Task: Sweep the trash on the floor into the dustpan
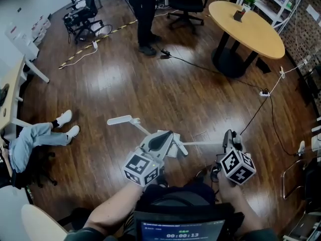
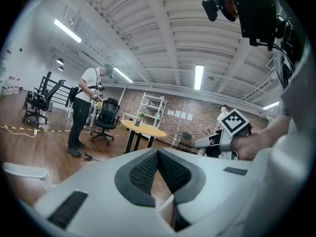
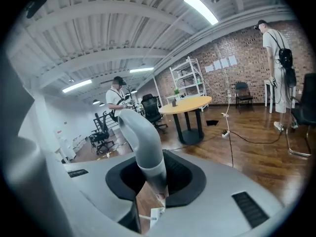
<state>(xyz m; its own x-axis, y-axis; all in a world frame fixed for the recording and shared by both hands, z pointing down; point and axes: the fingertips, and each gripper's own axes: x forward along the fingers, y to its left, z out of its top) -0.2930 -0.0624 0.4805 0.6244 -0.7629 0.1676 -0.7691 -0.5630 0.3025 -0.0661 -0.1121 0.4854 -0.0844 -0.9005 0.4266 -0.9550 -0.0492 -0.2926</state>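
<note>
At your left, a white handle point(image 1: 120, 119) with a flattened grip slants over the glossy dark plank floor point(image 1: 150, 84) toward your left gripper point(image 1: 161, 140). Its ribbed black pads point(image 2: 143, 172) meet at the tips with nothing between them. Your right gripper point(image 3: 153, 181) is clamped on a smooth, curved grey tube handle point(image 3: 143, 142); whether it belongs to a broom or a dustpan, I cannot tell.

**What the floor carries**

I see a dark brown wooden plank floor point(image 1: 150, 92). Far ahead of my right gripper point(image 1: 229, 137) stands a round light-wood table on a black pedestal point(image 1: 256, 34). A thin black cable point(image 1: 200, 67) and a white power strip point(image 1: 264, 93) lie nearer. Far beyond my left gripper point(image 1: 161, 140) are a black wheeled office chair point(image 1: 83, 16) and yellow-black striped tape point(image 1: 120, 29).
</note>
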